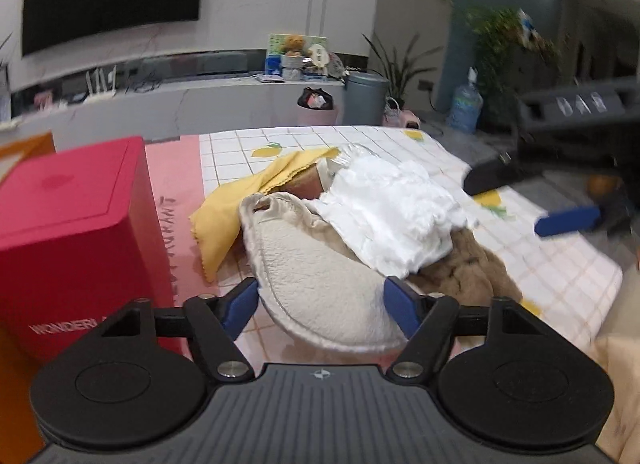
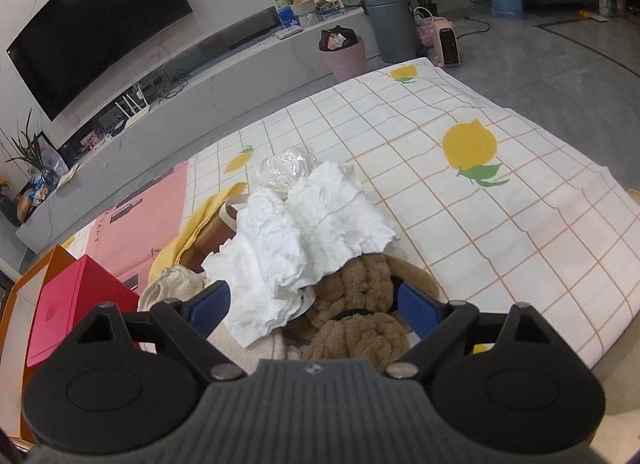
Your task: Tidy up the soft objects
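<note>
R gripper [image 2: 312, 304] jaws apart over brown plush [image 2: 360, 304] | white cloth [image 2: 304, 232] atop | red box [image 2: 76, 304] far left

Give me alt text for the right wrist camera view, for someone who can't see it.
The right gripper hangs with its jaws open over a brown plush toy at the near end of a pile of soft things. Crumpled white cloth lies across the pile on a lemon-print sheet, with a red box at left.

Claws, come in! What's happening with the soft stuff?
Both claws open: left claw at cream slipper, right claw over brown plush. White cloth overlaps both.
</note>
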Tool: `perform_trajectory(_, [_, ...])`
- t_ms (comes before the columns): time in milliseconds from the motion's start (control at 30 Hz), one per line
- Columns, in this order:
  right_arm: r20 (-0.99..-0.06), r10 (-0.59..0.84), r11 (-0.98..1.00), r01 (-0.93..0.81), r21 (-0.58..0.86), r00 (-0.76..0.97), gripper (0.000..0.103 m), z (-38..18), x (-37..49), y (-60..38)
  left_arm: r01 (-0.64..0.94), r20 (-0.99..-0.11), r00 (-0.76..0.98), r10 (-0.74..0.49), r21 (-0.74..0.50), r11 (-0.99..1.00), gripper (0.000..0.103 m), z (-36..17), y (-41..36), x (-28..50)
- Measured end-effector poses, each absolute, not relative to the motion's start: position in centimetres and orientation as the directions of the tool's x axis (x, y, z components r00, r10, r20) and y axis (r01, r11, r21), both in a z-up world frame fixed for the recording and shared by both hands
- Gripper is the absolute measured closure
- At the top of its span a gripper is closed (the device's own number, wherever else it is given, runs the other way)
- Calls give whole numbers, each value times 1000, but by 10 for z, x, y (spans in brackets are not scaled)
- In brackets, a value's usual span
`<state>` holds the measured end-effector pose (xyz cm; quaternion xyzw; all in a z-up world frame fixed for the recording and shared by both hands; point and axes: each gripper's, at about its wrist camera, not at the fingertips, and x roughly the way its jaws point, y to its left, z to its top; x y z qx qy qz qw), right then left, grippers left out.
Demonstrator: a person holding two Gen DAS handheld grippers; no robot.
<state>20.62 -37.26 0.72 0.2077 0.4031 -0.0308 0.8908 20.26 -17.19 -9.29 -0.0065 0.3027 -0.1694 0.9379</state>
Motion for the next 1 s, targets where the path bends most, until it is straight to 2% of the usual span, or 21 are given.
perform_trajectory(67, [-728,112,912,221,345,676,14,5,210,-375,296,-558,758,-338,-168,940,47,-91,-167,206])
perform_trajectory(100, [-725,111,913,219,345,679,14,4,212,-377,292,-550,758,-351,-196,936,52,-89,-162,205])
perform_trajectory(167, [-712,123,911,206,357,691,14,3,218,-379,294,-545,754,-368,-222,930,71,-86,-155,202])
perform_trajectory(267, [-693,142,911,182,371,707,13,2,227,-377,300,-560,749,-356,-193,934,78,-79,-148,196])
perform_trajectory(367, [-696,126,928,164,334,707,9,0,238,-372,332,-563,744,-360,-155,930,79,-67,-141,185])
perform_trajectory(600, [-731,133,972,56,228,670,8,-17,258,-340,363,-559,759,-335,-63,930,79,-33,-117,146])
perform_trajectory(767, [-757,72,997,-33,66,649,11,-31,267,-314,366,-557,760,-335,-59,929,77,-29,-98,124])
perform_trajectory(800, [-760,49,999,-45,26,648,13,-33,268,-310,362,-554,763,-333,-61,930,77,-30,-95,121])
perform_trajectory(867, [-751,16,997,-64,-35,660,26,-36,268,-306,361,-548,767,-334,-62,931,77,-33,-90,118])
perform_trajectory(900, [-750,5,996,-70,-55,661,29,-37,269,-305,362,-542,771,-333,-57,930,77,-35,-89,117])
perform_trajectory(967, [-752,-36,992,-67,-106,658,48,-38,269,-304,354,-536,782,-319,-39,934,77,-38,-88,116])
perform_trajectory(1000, [-749,-52,990,-65,-126,660,54,-38,267,-304,350,-538,782,-314,-37,936,77,-39,-88,116])
